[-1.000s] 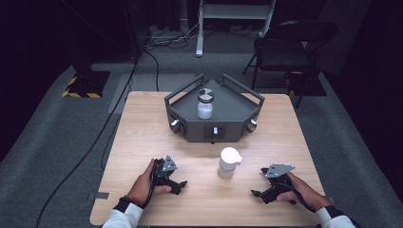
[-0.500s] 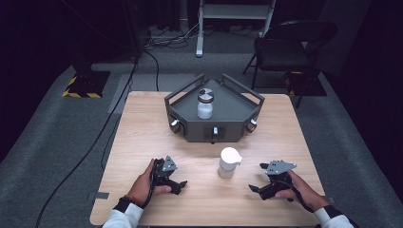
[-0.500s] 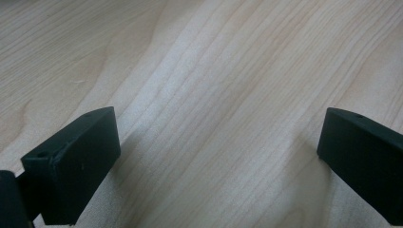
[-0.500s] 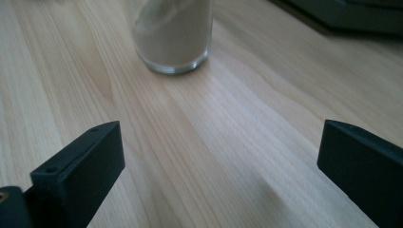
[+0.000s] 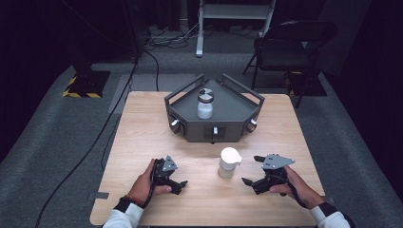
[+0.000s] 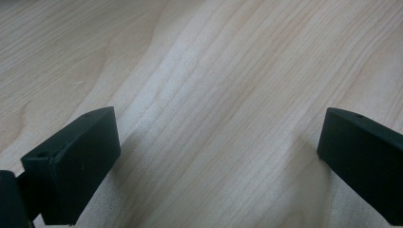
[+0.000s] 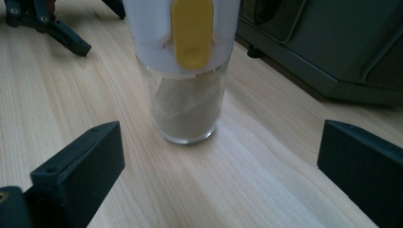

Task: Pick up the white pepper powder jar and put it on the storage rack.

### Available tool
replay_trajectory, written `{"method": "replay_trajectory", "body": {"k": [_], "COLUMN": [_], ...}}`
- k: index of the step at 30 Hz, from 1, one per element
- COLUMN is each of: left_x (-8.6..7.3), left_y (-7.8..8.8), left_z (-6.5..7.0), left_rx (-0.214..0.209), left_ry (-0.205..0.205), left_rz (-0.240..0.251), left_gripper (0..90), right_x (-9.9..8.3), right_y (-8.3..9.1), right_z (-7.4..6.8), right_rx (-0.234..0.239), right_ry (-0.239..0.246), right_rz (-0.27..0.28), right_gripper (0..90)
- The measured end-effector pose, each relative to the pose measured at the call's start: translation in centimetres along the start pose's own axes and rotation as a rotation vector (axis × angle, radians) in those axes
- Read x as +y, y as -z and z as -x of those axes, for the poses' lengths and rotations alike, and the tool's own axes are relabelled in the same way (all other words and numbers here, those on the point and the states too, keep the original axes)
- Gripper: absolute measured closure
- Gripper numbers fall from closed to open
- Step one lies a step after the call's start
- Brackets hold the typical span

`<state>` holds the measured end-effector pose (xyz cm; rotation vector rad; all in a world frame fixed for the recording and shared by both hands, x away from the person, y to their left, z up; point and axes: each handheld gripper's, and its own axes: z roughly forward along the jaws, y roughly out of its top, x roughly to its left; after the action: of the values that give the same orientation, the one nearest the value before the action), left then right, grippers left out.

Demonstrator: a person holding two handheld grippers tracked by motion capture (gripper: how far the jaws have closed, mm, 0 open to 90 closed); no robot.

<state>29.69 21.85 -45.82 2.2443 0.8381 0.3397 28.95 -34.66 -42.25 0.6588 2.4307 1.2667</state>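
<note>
Right gripper (image 5: pixel 254 181) sits low over the wooden table (image 5: pixel 142 128), near its front right edge, jaws spread wide and holding nothing. In the right gripper view, the glass jar (image 7: pixel 185 71) stands upright ahead of the jaws, centred between their lines but clear of both; white lid, yellow tab facing the camera, pale powder inside. From above, the jar sits just to the left of that gripper, in front of the dark grey tray (image 5: pixel 237 107). A second jar (image 5: pixel 205 103) stands upright in that tray. Left gripper (image 5: pixel 178 185) rests near the front left, jaws wide apart over bare wood, touching no object.
</note>
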Motion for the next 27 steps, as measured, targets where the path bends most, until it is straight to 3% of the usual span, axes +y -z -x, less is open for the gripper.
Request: {"method": "replay_trajectory", "body": {"k": [6, 16, 27], "left_x": [0.0, 0.0, 0.0], "left_y": [0.0, 0.0, -0.1], "left_z": [0.0, 0.0, 0.0], "left_rx": [-0.001, -0.001, -0.003], "left_ry": [-0.002, -0.003, -0.004], "left_rz": [0.002, 0.002, 0.002], "left_gripper": [0.0, 0.0, 0.0], "right_x": [1.0, 1.8, 2.0], "right_y": [-0.9, -2.9, -5.0], "right_z": [0.0, 0.3, -0.2], "right_rx": [0.004, 0.055, 0.050], "right_ry": [0.012, -0.035, -0.050], "right_rz": [0.007, 0.024, 0.041], "right_gripper": [1.3, 1.5, 5.2]}}
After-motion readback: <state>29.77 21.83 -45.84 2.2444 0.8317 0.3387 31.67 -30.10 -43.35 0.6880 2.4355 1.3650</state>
